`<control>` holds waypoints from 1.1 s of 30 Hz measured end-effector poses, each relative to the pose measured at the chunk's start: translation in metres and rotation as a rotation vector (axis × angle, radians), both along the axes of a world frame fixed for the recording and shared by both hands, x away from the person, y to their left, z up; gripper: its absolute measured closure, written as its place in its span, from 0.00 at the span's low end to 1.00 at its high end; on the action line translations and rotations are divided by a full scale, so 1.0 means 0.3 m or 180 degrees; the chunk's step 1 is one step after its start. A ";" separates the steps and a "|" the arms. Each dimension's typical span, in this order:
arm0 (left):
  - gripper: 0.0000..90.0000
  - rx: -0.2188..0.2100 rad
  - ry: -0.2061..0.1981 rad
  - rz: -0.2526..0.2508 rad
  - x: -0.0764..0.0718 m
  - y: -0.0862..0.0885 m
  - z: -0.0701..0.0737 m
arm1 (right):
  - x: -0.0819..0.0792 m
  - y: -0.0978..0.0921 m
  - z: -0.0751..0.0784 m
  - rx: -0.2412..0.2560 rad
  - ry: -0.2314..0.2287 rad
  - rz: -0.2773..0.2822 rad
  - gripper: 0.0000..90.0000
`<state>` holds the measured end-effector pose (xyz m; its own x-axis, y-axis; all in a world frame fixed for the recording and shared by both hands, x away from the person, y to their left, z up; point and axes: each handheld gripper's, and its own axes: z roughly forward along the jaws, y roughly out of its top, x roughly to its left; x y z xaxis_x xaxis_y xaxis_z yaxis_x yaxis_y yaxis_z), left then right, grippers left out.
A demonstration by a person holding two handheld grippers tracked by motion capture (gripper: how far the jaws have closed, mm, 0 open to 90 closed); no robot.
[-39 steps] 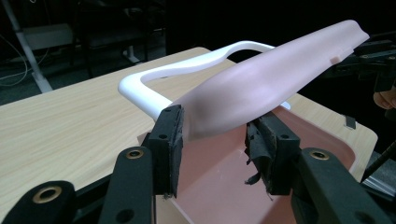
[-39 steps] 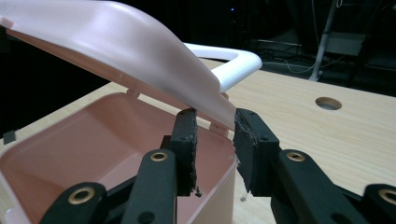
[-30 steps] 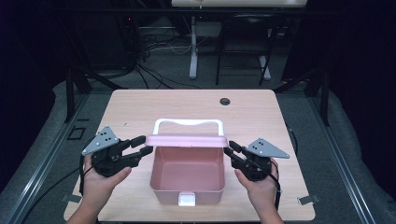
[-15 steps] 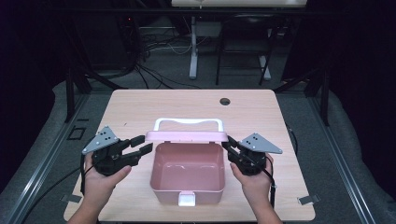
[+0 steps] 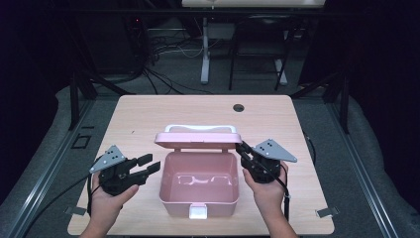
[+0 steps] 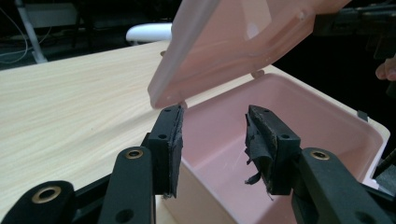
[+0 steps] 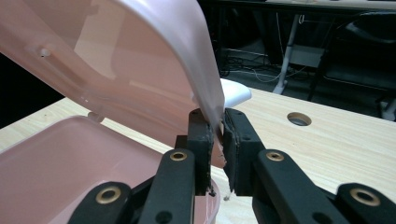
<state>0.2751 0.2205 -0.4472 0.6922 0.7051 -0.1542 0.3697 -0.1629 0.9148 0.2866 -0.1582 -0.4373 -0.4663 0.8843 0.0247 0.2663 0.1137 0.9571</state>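
The pink box (image 5: pixel 199 191) sits at the near middle of the table (image 5: pixel 148 119), its lid (image 5: pixel 198 140) raised partway over the back edge. My right gripper (image 7: pixel 218 135) is clamped on the lid's right edge, jaws pinched tight on the plastic. My left gripper (image 6: pixel 212 140) hangs just beside the box's left wall, jaws well apart, holding nothing.

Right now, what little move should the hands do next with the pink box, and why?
Probably swing the lid a bit farther down toward the pink box. The right tool is pinching the lid's edge, and the lid hangs half-lowered over the open box. The left tool is open beside the box's left wall, gripping nothing.
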 end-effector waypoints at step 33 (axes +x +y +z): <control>0.59 0.0111 0.0337 -0.0131 -0.019 -0.047 -0.156 | 0.055 0.019 0.035 -0.0127 0.0062 -0.0155 0.94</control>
<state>0.2694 0.2063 -0.4939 0.7017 0.6827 -0.2038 0.4563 -0.2110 0.8644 0.3031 -0.1526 -0.4267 -0.4224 0.9064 -0.0023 0.2912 0.1381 0.9467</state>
